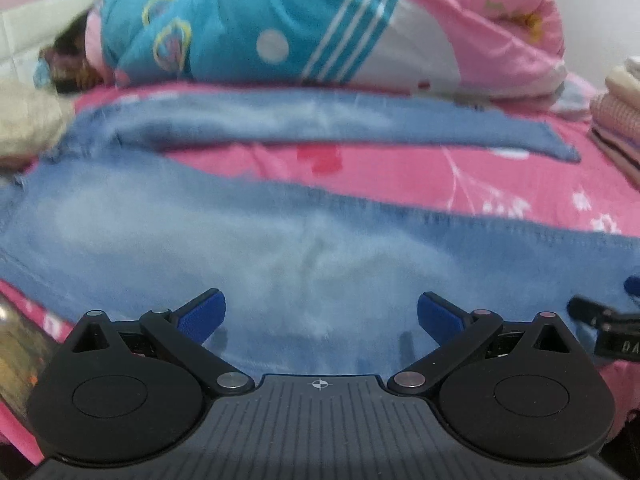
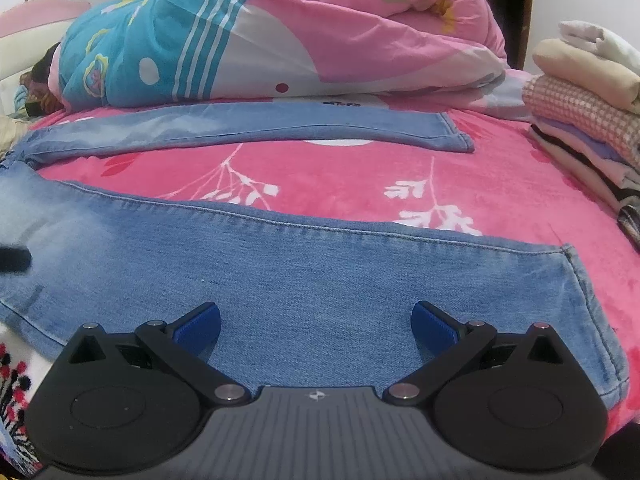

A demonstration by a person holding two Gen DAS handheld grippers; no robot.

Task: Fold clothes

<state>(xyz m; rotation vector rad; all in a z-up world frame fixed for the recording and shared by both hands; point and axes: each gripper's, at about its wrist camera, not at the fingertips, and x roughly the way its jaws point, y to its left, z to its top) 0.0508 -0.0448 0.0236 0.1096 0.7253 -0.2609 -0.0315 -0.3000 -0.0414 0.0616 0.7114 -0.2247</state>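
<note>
Claws (image 1: 321,317) (image 2: 316,326) agape above jeans (image 2: 304,280) hem

Jeans (image 2: 304,276) lie spread on the bed cover (image 2: 344,176), one leg nearest the camera, the other leg (image 2: 256,128) farther back. Behind the jeans lies a rolled quilt (image 2: 288,40); right of the jeans, a stack of folded clothes (image 2: 588,120).
</note>
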